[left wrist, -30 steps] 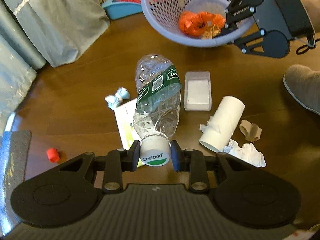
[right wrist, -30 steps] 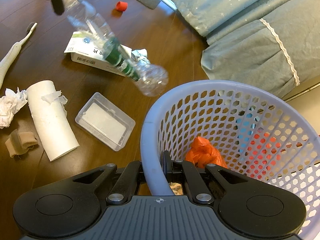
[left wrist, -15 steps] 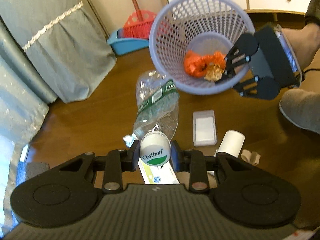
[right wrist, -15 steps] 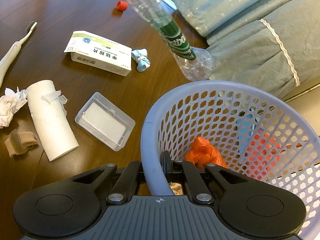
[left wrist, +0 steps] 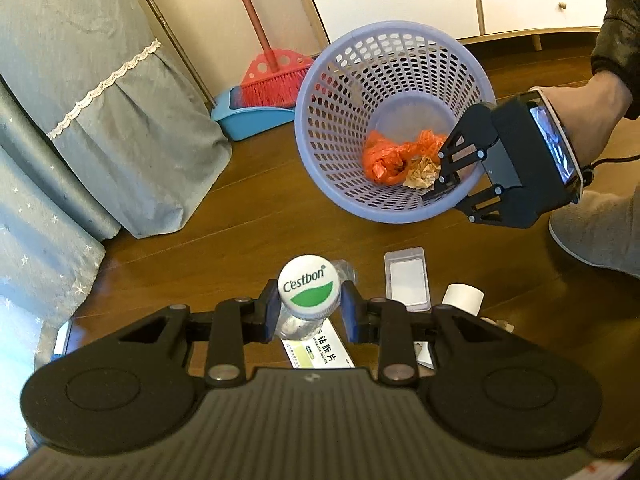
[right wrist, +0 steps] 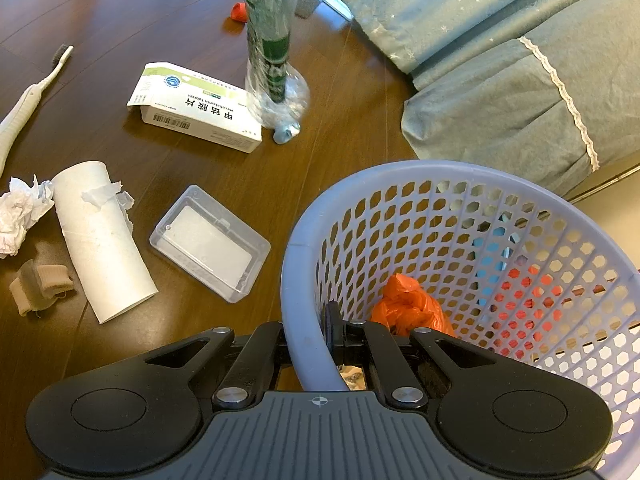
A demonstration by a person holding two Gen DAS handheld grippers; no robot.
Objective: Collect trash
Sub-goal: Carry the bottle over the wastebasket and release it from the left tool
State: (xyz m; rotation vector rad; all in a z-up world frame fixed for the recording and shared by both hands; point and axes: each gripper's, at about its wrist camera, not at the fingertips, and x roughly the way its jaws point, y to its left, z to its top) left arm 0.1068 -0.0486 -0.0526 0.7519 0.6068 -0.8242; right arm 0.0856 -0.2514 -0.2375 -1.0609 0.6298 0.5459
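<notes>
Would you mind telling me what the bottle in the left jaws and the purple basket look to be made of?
The bottle looks like thin clear plastic: see-through, crinkled, glossy, with a green label and white screw cap.
The basket looks like moulded plastic, smooth with a slight sheen, its wall a regular lattice of holes under a solid rim.

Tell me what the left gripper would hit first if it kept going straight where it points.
Probably the medicine box on the floor, seen just beyond the left gripper and its hanging plastic bottle; depth is unclear.

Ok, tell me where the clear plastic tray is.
Right wrist view, lower left of centre: the clear plastic tray lies on the floor between the cardboard tube and the basket.
</notes>
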